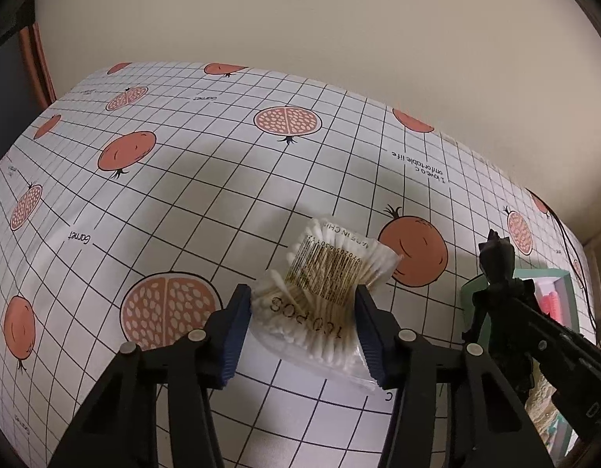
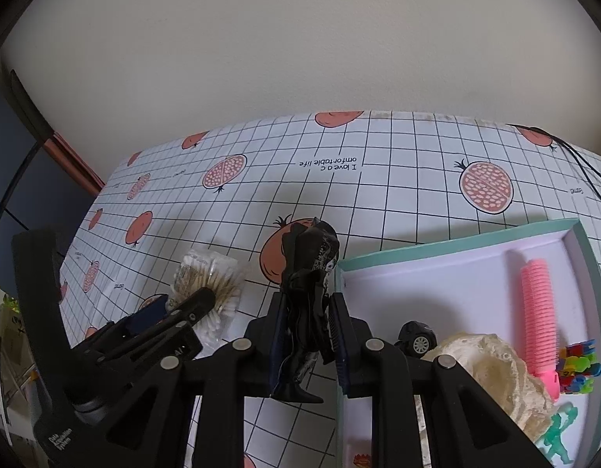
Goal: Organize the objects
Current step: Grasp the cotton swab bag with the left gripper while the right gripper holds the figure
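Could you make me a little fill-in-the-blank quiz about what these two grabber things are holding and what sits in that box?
1. The left gripper holds a clear packet of cotton ____.
2. The right gripper is shut on a crumpled ____-coloured wrapper.
3. The long ridged comb lying in the tray is ____ in colour.
4. The tablecloth is printed with a grid and ____.

Missing words: swabs; black; pink; pomegranates
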`<state>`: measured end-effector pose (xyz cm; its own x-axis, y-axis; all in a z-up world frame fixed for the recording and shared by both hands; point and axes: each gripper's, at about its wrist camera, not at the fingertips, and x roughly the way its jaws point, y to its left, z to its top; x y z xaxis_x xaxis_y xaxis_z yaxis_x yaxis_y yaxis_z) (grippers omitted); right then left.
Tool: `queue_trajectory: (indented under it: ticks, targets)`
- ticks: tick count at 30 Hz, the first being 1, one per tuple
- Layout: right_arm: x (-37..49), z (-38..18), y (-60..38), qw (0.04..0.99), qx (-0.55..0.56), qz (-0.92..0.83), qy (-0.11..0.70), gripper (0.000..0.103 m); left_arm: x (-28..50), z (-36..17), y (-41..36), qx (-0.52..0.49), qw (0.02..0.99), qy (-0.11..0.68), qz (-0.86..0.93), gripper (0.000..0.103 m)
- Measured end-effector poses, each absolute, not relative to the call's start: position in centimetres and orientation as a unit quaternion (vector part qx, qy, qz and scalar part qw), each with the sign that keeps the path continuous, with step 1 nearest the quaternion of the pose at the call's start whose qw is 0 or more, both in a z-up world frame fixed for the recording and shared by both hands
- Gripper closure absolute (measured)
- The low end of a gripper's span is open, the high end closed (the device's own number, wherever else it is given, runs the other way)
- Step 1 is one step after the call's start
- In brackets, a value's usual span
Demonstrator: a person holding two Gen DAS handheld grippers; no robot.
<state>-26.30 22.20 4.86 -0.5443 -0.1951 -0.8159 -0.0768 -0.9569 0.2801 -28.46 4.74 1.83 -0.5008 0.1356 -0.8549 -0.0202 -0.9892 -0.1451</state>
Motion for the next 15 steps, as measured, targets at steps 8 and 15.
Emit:
queue_trajectory:
  ticks: [8, 15]
  targets:
    - [-25.4, 6.2, 22.5, 0.03, 0.473, -0.871, -0.129, 0.079, -27.9, 3.5, 4.7, -0.486, 0.048, -0.072, 0.87, 0.05]
    - [-23.5, 7.8, 23.2, 0.017, 0.472, -0.875, -0.101, 0.079, -26.1, 5.9, 5.5, -0.474, 0.061, -0.077, 0.875, 0.05]
